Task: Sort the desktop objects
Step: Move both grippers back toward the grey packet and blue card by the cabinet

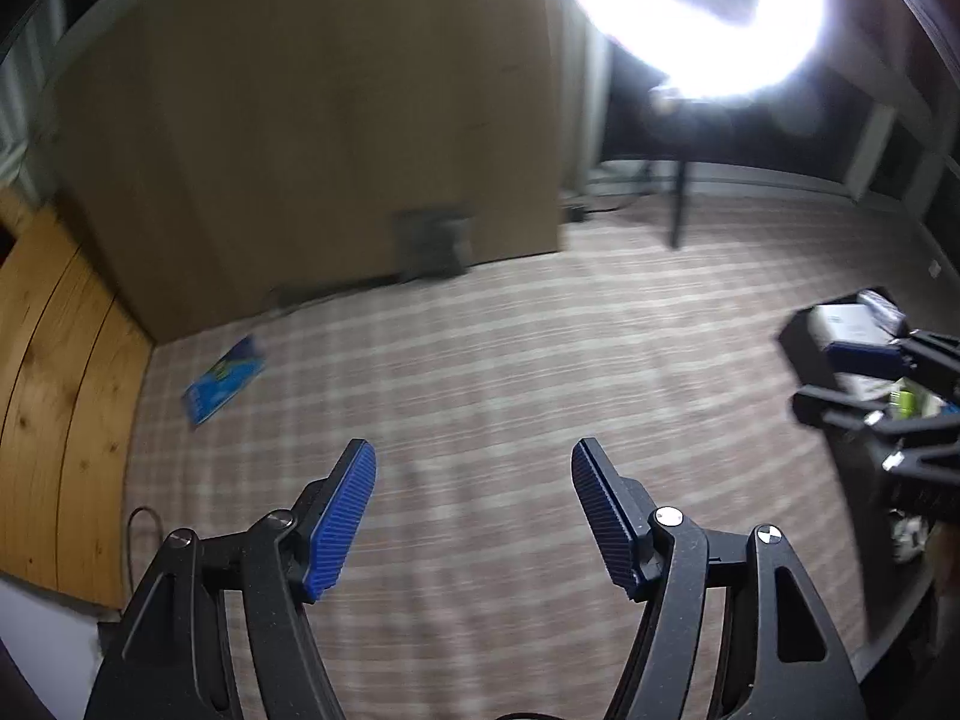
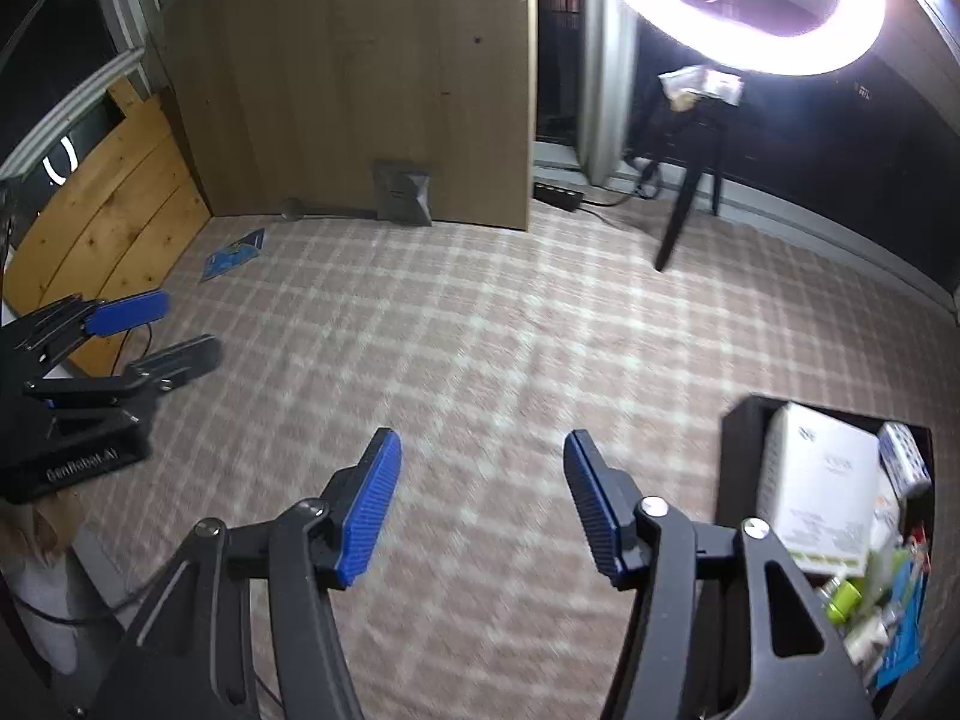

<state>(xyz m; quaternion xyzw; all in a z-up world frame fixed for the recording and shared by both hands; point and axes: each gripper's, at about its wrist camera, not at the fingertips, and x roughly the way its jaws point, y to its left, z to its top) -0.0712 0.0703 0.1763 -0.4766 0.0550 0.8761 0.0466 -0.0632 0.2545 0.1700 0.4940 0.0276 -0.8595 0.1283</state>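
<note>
While both grippers hang over the checked cloth (image 2: 480, 330) on the worktop, the left gripper (image 1: 474, 510) has its ribbed blue jaws wide apart, nothing between them, and the right gripper (image 2: 480, 504) is spread and empty too. Far left lies a flat blue packet (image 2: 234, 255), long axis running diagonally toward the wooden back panel (image 2: 360, 78). At the right edge sits a black bin (image 2: 735, 456), packed with a white carton (image 2: 822, 480) and small bottles.
</note>
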